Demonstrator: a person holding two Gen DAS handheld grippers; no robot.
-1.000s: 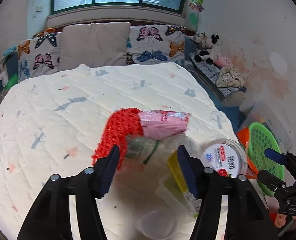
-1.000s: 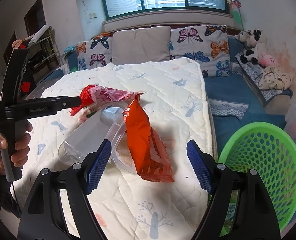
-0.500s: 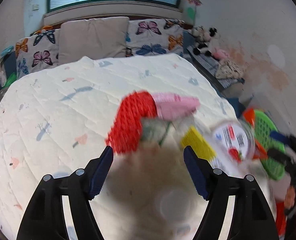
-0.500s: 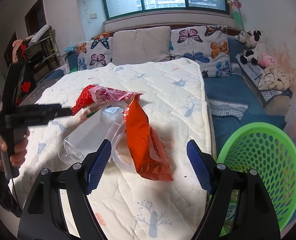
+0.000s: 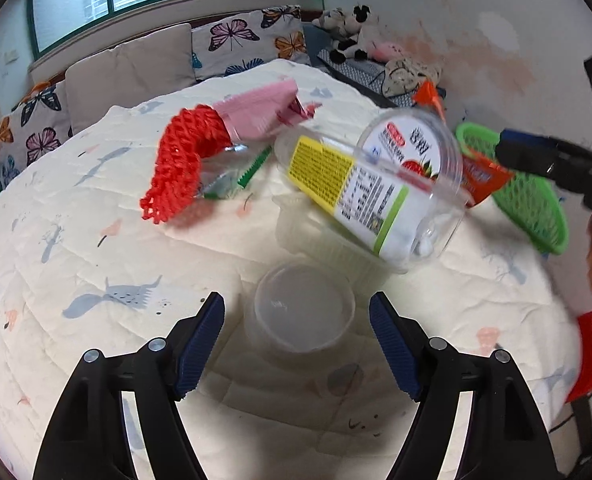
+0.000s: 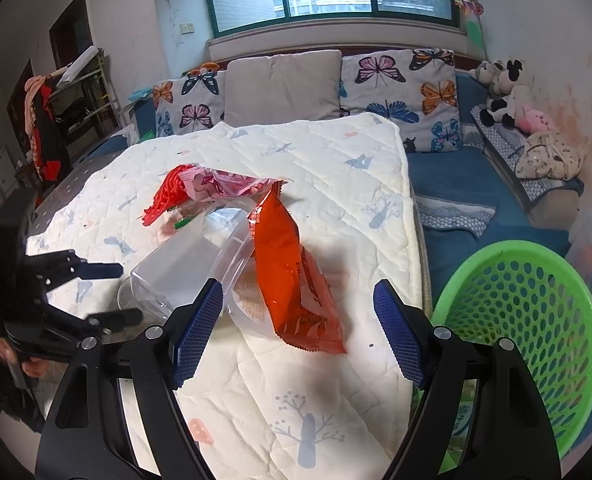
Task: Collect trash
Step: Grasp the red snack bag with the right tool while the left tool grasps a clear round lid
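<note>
Now the left gripper (image 5: 297, 342) has dropped toward the clear cup (image 5: 303, 307) at lower centre, jaws spread and empty (right gripper (image 6: 297, 330) idle, gaping too), so pickup looks next.

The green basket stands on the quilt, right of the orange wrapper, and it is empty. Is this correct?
Not quite. In the right wrist view the green basket stands beside the bed, off the quilt; it is right of the orange wrapper and looks empty.
</note>
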